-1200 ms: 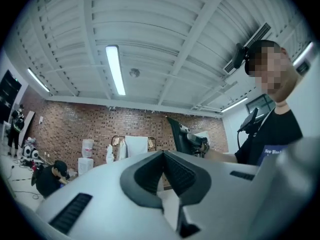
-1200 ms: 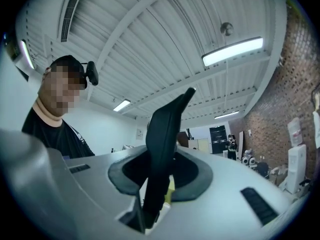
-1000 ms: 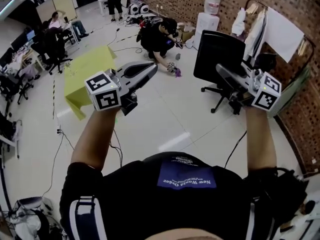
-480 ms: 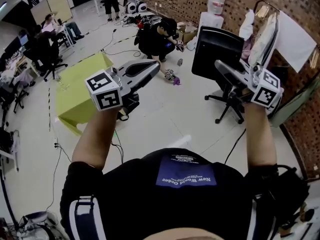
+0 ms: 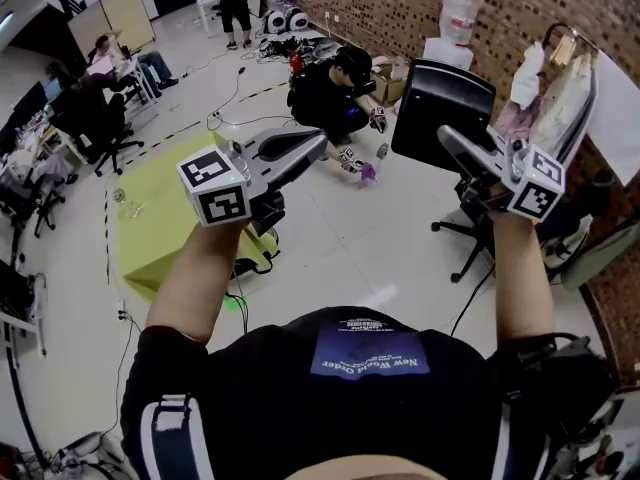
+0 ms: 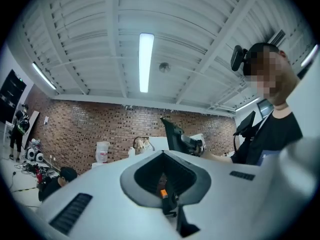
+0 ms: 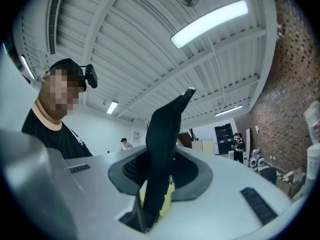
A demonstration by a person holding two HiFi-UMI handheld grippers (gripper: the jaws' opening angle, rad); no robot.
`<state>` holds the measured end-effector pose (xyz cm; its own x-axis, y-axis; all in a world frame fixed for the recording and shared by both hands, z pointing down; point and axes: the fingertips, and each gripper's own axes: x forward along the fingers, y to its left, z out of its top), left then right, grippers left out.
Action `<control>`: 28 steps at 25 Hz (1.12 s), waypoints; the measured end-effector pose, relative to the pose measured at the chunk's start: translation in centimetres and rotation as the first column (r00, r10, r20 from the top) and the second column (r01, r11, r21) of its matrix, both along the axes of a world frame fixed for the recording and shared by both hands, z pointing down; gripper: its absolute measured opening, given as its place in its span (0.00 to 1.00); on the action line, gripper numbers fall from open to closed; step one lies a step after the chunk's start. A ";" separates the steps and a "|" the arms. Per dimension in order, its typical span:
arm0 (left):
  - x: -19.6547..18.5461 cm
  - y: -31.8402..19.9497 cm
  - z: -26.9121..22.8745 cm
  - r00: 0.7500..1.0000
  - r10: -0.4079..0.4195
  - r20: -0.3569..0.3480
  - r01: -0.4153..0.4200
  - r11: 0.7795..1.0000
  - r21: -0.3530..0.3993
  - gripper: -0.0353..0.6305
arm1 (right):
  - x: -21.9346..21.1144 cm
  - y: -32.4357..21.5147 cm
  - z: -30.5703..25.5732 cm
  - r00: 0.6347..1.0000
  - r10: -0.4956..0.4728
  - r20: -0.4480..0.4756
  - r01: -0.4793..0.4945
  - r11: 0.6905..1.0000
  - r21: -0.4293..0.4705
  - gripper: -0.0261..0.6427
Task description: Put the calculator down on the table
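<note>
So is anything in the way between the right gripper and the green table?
Nothing visible. The right gripper holds a dark slab, likely the calculator, and only floor shows before the table.

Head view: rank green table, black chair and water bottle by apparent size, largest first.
1. green table
2. black chair
3. water bottle
The water bottle stands farthest from the camera, so its true size is unsure.

An open-plan office: brick wall [image 5: 400,8], desks [image 5: 45,146], swivel chair [image 5: 440,113], seated workers [image 5: 108,56]; cables [image 5: 238,80] strewn over the tiled floor [image 5: 335,238].
</note>
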<state>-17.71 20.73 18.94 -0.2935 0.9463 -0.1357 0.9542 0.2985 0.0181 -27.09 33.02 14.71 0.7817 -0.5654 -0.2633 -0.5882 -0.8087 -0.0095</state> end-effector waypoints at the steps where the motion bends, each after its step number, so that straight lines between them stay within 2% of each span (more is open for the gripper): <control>1: 1.1 1.0 0.3 1.000 -0.011 -0.002 0.011 1.000 0.001 0.06 | 1.2 1.1 0.2 1.000 -0.013 -0.001 0.013 1.000 -0.001 0.16; 7: 8.9 8.5 0.5 0.988 -0.151 -0.004 0.151 0.988 -0.015 0.06 | 10.5 9.7 -0.5 0.989 -0.145 -0.002 0.144 0.989 -0.026 0.16; 12: 14.5 12.1 0.7 0.956 -0.291 0.025 0.292 0.955 -0.047 0.06 | 18.1 14.5 -0.4 0.962 -0.274 0.025 0.275 0.959 -0.065 0.16; 15: 17.7 13.6 0.4 0.936 -0.349 0.043 0.351 0.935 -0.046 0.06 | 23.0 16.1 -1.2 0.939 -0.344 0.032 0.345 0.937 -0.050 0.16; 19: 21.8 13.7 -1.0 0.919 -0.392 0.032 0.393 0.919 -0.022 0.06 | 28.4 15.9 -2.9 0.915 -0.401 0.042 0.402 0.915 -0.036 0.16; 23: 28.8 12.9 1.0 0.905 -0.424 0.025 0.425 0.904 -0.045 0.06 | 36.0 15.4 -0.5 0.900 -0.434 0.032 0.435 0.900 -0.037 0.16; 28: 36.6 9.6 0.6 0.897 -0.442 0.011 0.442 0.896 -0.042 0.06 | 44.4 12.3 -0.9 0.887 -0.461 0.028 0.461 0.886 -0.040 0.16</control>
<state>18.87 30.31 19.50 0.1541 0.9717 -0.1788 0.9880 -0.1536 0.0163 17.28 45.35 13.80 0.4343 -0.8740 -0.2180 -0.8949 -0.4462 0.0065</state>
